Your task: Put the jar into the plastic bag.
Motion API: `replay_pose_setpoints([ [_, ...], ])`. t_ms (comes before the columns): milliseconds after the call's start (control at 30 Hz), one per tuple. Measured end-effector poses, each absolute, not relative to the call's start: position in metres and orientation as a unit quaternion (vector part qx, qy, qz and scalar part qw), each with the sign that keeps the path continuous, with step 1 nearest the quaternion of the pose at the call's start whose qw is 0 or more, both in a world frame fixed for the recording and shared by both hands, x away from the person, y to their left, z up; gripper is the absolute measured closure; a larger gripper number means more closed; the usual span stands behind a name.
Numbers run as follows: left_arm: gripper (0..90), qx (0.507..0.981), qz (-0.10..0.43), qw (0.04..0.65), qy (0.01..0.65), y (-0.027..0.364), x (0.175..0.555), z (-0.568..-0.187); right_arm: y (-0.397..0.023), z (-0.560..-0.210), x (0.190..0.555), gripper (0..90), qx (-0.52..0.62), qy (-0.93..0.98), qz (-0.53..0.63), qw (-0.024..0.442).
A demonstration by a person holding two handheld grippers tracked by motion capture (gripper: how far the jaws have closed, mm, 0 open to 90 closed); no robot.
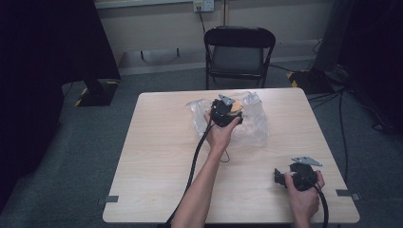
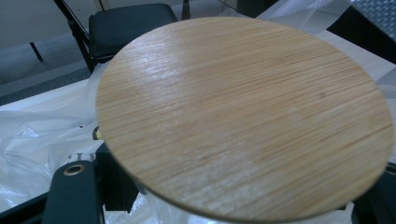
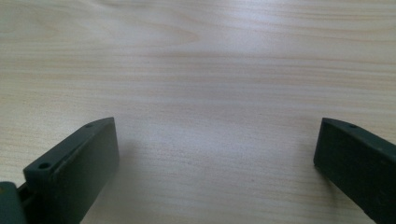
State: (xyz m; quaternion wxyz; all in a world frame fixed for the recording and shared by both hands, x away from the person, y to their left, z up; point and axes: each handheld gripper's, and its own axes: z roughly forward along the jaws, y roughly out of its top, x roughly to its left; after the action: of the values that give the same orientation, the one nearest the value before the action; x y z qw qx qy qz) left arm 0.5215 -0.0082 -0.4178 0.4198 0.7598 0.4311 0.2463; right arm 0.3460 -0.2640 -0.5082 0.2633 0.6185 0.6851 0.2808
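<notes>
Person at pale wooden table point(image 1: 157, 156). Left gripper point(image 1: 227, 113) clamps round flat bamboo disc point(image 2: 243, 116), lifted over crumpled clear plastic bag point(image 1: 254, 126) mid-table. Right gripper point(image 1: 280, 176) idle, jaws wide, empty, near front edge. Likely unpacking step; next probably needs clear spot to set disc down.

Wood, clear film and matt black plastic

The round disc point(image 2: 243, 116) is bamboo-like wood with fine straight grain and a smooth, faintly sheened face. Under it lies crinkled, glossy transparent plastic wrap point(image 1: 254, 124). The worktop point(image 3: 196, 60) is pale wood-look laminate, smooth with a soft sheen. The right hand-held gripper point(image 3: 215, 158), at the bottom of the frame, has jaws of matt black plastic. The chair point(image 1: 239, 58) seat looks like dull dark vinyl.
</notes>
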Motion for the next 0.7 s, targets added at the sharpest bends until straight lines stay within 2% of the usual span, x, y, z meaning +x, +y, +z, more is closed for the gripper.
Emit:
replay_pose_setpoints([
  [700,25.8,0.770,0.236,0.404,0.434,-0.0101,0.5222,-0.4243,-0.2640,-0.5081,0.3459,0.0,0.618,0.685,0.281,0.263],
])
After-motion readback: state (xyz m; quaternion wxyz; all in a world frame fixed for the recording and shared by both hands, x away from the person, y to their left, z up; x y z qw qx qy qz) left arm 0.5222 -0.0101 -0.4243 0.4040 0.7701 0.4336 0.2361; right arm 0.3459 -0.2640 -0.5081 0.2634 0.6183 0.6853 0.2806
